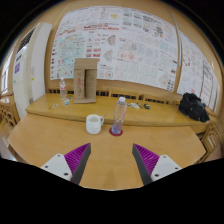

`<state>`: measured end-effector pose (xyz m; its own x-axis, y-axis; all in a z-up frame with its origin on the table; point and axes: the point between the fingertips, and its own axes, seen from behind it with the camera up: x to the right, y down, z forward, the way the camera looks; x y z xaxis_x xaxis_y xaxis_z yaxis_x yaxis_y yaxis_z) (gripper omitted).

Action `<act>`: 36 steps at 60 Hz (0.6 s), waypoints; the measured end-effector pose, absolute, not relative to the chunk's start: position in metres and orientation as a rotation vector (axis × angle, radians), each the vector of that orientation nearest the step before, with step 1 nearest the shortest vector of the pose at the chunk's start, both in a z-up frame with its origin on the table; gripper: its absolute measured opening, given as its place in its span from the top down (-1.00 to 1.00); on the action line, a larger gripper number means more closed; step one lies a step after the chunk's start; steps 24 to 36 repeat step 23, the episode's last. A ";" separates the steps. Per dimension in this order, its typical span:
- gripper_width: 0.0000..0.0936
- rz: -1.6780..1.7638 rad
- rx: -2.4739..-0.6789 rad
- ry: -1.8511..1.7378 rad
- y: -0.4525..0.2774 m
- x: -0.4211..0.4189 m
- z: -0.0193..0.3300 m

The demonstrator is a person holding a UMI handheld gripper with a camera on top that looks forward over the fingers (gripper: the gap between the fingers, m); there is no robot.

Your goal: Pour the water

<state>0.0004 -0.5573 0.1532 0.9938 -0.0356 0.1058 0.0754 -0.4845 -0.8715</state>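
Observation:
A clear plastic water bottle [119, 114] with a pink base stands upright on the wooden table [110, 155], beyond my fingers. A white mug [94, 123] stands just left of it, a small gap between them. My gripper [112, 163] is open and empty, its purple pads [78, 157] wide apart over the bare table, well short of the bottle and the mug.
A cardboard box [86, 78] and a second small bottle [64, 91] stand on a back table. A black bag [193, 106] lies to the right. Posters cover the wall [120, 40]. Wooden chairs stand at both sides.

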 end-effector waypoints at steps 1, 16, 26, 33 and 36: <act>-0.82 -0.133 -2.070 -0.026 -0.564 -0.002 0.155; -0.82 -0.143 -2.035 -0.009 -0.615 -0.013 0.179; -0.82 -0.152 -2.015 -0.019 -0.621 -0.011 0.187; -0.82 -0.152 -2.015 -0.019 -0.621 -0.011 0.187; -0.82 -0.152 -2.015 -0.019 -0.621 -0.011 0.187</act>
